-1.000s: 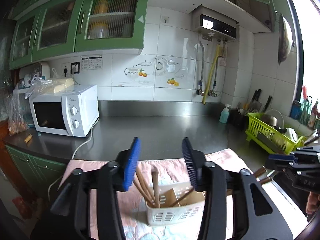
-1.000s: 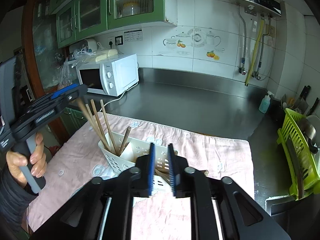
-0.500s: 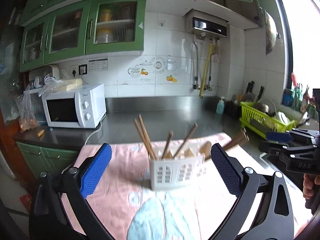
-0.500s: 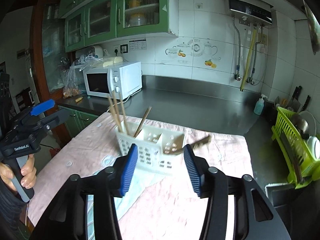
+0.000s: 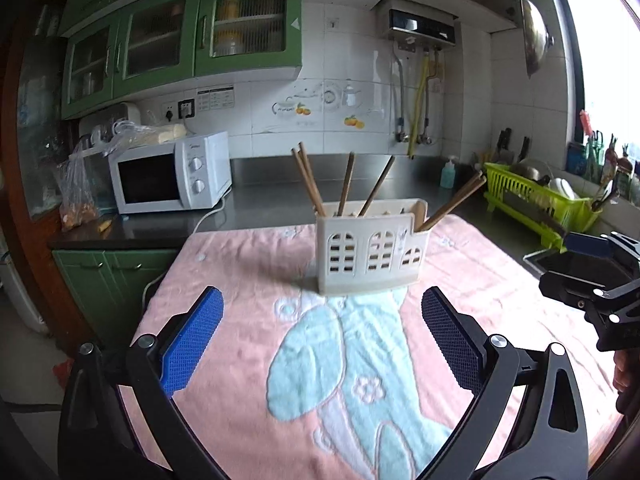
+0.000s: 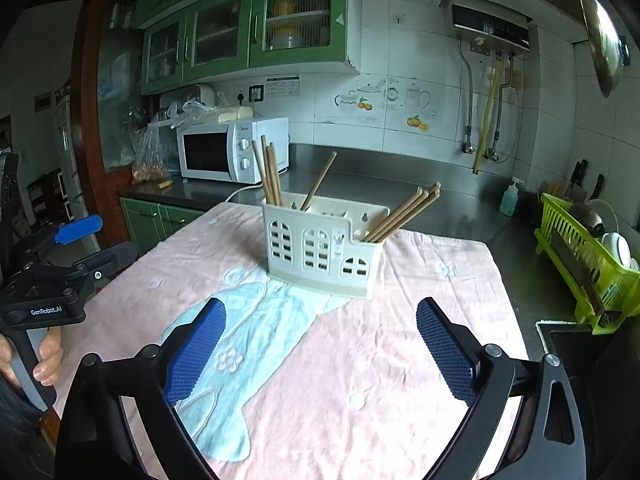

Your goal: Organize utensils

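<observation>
A white plastic utensil holder (image 5: 368,256) (image 6: 320,252) stands upright on a pink and blue towel (image 5: 240,264) (image 6: 400,360). Wooden chopsticks (image 5: 308,180) (image 6: 268,172) stick up from its left and middle compartments. More chopsticks (image 5: 456,200) (image 6: 404,212) lean out to the right from the low right compartment. My left gripper (image 5: 320,296) is open and empty, a short way in front of the holder. My right gripper (image 6: 321,305) also sits in front of the holder, its jaws opening wide with nothing between them.
A white microwave (image 5: 168,176) (image 6: 228,152) stands on the steel counter at the back left. A green dish rack (image 5: 536,200) (image 6: 588,264) with dishes sits at the right, with a soap bottle (image 5: 447,174) behind it. A hand (image 6: 44,364) holds the left gripper's handle.
Both grippers have drawn back from the holder and sunk lower. Both sets of jaws have spread from narrow to wide. The holder now stands apart from them on the towel.
</observation>
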